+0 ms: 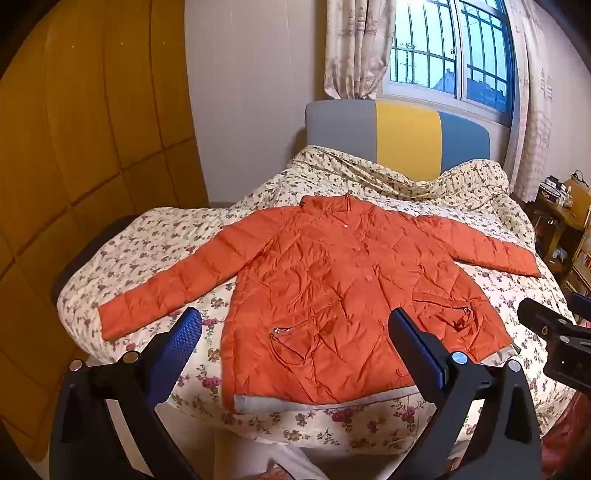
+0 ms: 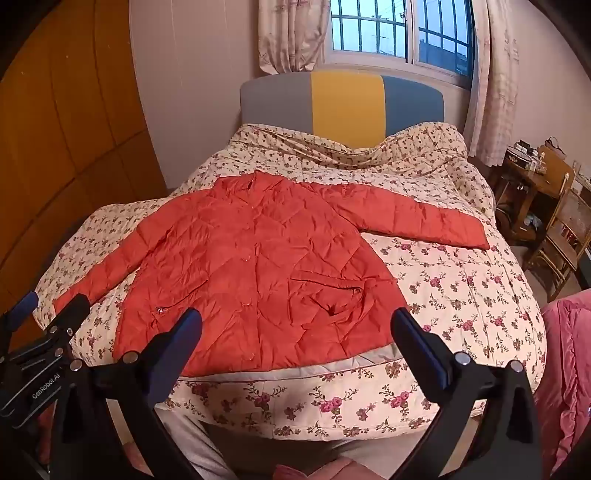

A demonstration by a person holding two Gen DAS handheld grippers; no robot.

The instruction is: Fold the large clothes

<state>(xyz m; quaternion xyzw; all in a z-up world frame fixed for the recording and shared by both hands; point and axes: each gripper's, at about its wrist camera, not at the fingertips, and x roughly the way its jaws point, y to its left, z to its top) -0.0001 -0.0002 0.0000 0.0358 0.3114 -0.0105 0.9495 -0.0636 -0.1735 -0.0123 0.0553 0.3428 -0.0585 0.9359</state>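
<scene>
An orange quilted jacket (image 1: 332,288) (image 2: 255,266) lies flat, front up and buttoned, on the bed, both sleeves spread out sideways, its grey-lined hem toward me. My left gripper (image 1: 295,328) hovers wide open above the hem, nothing between its blue-padded fingers (image 1: 181,339). My right gripper (image 2: 295,328) also stands wide open, above the jacket's lower right pocket, holding nothing. Each gripper shows at the edge of the other's view: the right one as a black body (image 1: 554,339), the left one as a black body (image 2: 40,354).
The bed carries a floral quilt (image 2: 461,295) and a grey, yellow and blue headboard (image 2: 343,103). A wooden wardrobe (image 1: 74,147) stands left. A wooden chair and cluttered table (image 2: 546,206) stand right. A barred window with curtains (image 2: 399,29) is behind. Pink cloth (image 2: 565,369) lies near right.
</scene>
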